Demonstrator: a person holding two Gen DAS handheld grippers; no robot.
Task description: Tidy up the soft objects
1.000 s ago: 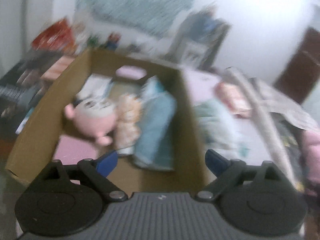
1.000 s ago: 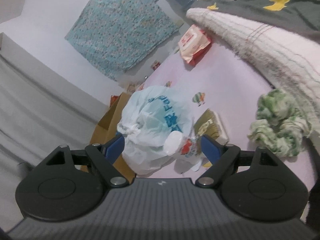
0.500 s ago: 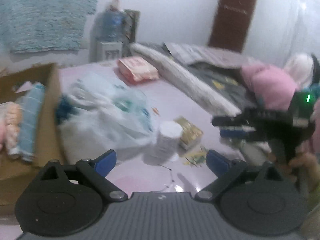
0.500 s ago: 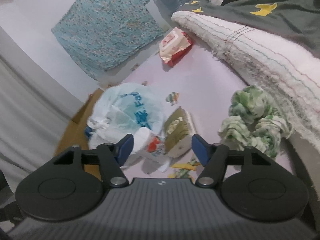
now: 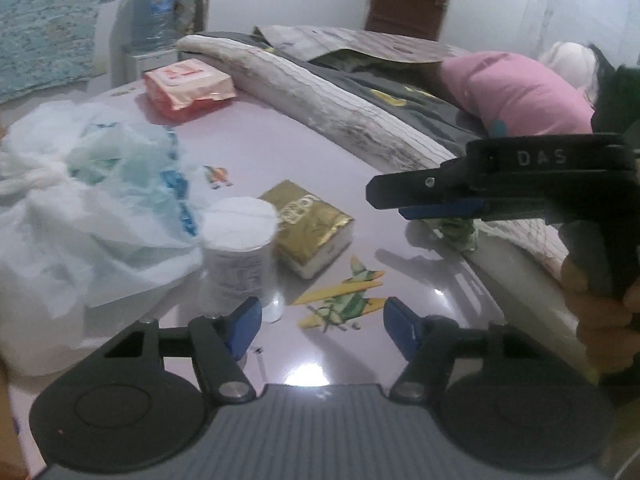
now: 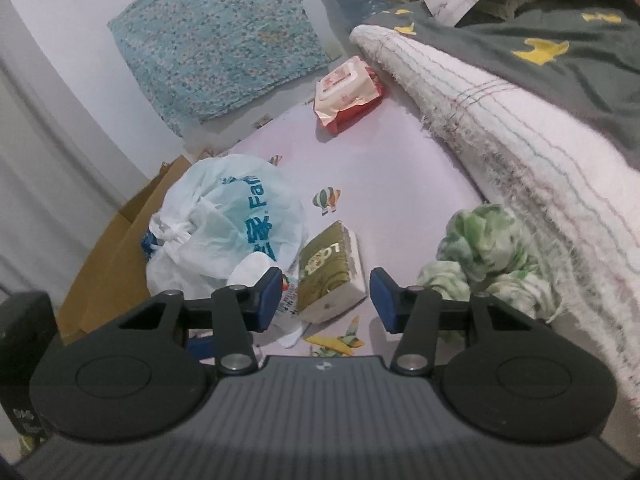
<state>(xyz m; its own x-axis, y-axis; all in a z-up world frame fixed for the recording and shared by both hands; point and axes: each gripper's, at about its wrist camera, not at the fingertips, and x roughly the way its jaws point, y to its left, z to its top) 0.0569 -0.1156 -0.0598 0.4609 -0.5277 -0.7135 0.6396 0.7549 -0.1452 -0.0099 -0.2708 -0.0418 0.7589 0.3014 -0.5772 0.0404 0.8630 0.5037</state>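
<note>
Lettering is sparse but readable in places: the right gripper [image 5: 404,202], seen side-on from the left wrist camera, carries "DAS" on its black body, and the white plastic bag [image 6: 224,220] shows blue print beginning "Fam", the rest lost in a fold. The gold tissue pack [image 6: 330,276] bears a pale emblem whose letters cannot be made out. A red-and-white wet-wipe pack [image 6: 346,94] lies farther back on the lilac mat [image 6: 396,168], its label too small to read.

Both tools are empty with their blue pads spread apart. The left gripper [image 5: 320,322] hovers low over an aeroplane print [image 5: 340,298] on the mat, with a white cylindrical container [image 5: 240,254] just beyond its left pad, touching the bag and just beside the tissue pack. The right gripper [image 6: 324,296] points toward the tissue pack, which sits just ahead between its pads.

The soft thing nearest it, a crumpled green-and-white cloth [image 6: 486,254], lies on the mat to the right of the tissue pack, against a rolled cream blanket [image 6: 520,132]. A cardboard box [image 6: 116,248] stands to the left behind the bag.
</note>
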